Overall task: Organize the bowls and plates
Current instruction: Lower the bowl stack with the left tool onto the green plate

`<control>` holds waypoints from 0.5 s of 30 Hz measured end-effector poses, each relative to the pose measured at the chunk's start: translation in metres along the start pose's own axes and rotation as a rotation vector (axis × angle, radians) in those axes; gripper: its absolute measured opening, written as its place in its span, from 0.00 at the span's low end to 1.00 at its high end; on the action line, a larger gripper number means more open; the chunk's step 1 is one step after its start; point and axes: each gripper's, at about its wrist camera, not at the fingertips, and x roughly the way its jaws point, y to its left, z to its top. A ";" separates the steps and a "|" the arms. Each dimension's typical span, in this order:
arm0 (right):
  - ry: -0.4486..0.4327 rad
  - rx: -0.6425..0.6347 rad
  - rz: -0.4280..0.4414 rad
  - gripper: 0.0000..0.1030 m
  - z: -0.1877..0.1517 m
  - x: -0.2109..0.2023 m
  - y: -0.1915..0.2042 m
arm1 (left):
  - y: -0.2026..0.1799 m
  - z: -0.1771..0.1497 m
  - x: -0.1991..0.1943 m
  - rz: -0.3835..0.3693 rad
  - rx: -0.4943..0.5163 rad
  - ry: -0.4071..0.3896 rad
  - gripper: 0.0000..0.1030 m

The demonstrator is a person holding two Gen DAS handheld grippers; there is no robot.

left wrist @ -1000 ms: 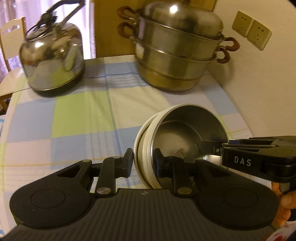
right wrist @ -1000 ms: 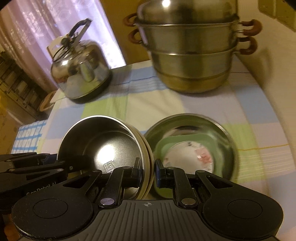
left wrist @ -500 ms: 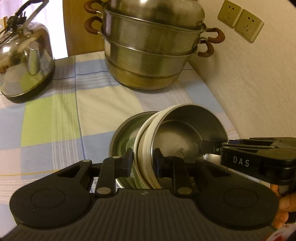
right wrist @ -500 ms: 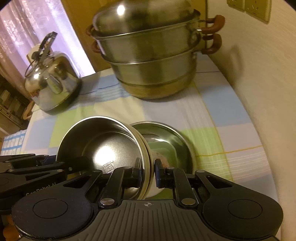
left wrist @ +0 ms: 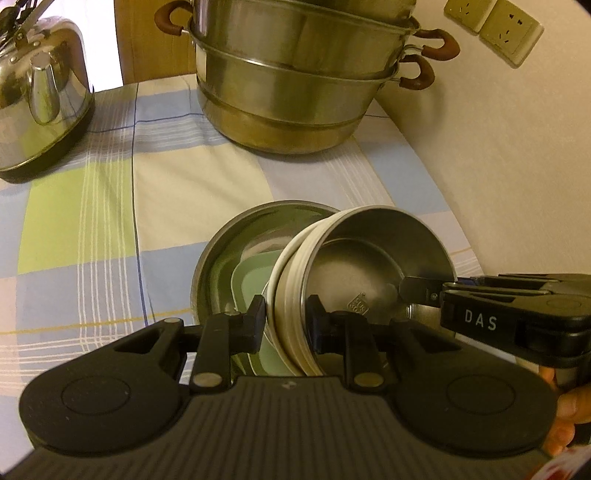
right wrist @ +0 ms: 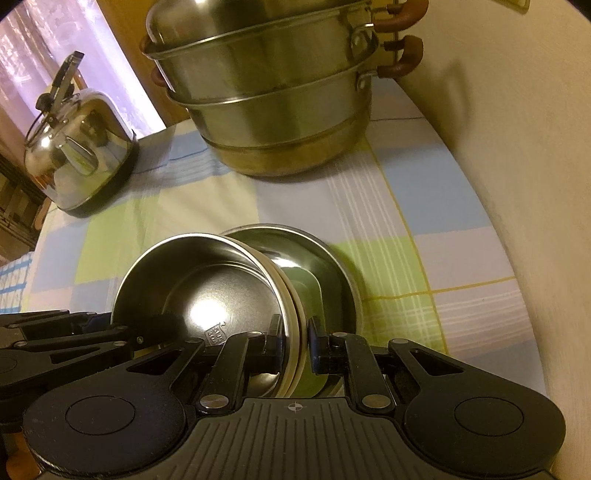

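Only at left wrist, wall sockets [left wrist: 493, 27], green plate [left wrist: 255, 284], both jaws clamped on tilted bowl [left wrist: 364, 273] rim.

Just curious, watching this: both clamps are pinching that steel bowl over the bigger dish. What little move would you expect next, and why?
Probably a gentle lowering. The steel bowl, with a cream rim stacked under it, is clamped on opposite edges by the left gripper and the right gripper, tilted above the wide steel dish holding a green plate.
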 end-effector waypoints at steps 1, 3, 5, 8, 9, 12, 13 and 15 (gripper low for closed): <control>0.003 -0.001 0.000 0.13 0.000 0.001 0.000 | 0.000 0.000 0.002 0.001 -0.004 0.005 0.20; 0.010 -0.002 0.000 0.13 0.001 0.005 -0.002 | 0.001 0.001 0.005 0.004 -0.008 0.013 0.20; 0.018 -0.006 0.002 0.13 0.001 0.008 -0.003 | 0.001 0.002 0.008 0.008 -0.012 0.020 0.20; 0.028 -0.009 0.004 0.13 0.002 0.013 -0.004 | 0.002 0.002 0.012 0.012 -0.021 0.030 0.20; 0.032 -0.010 0.004 0.13 0.003 0.014 -0.004 | 0.002 0.002 0.013 0.014 -0.024 0.034 0.20; 0.042 -0.017 0.005 0.13 0.004 0.019 -0.005 | 0.002 0.002 0.017 0.018 -0.033 0.043 0.20; 0.045 -0.019 0.006 0.13 0.004 0.021 -0.005 | 0.002 0.003 0.018 0.019 -0.035 0.047 0.20; 0.051 -0.021 0.006 0.13 0.005 0.024 -0.006 | 0.004 0.003 0.020 0.023 -0.040 0.052 0.20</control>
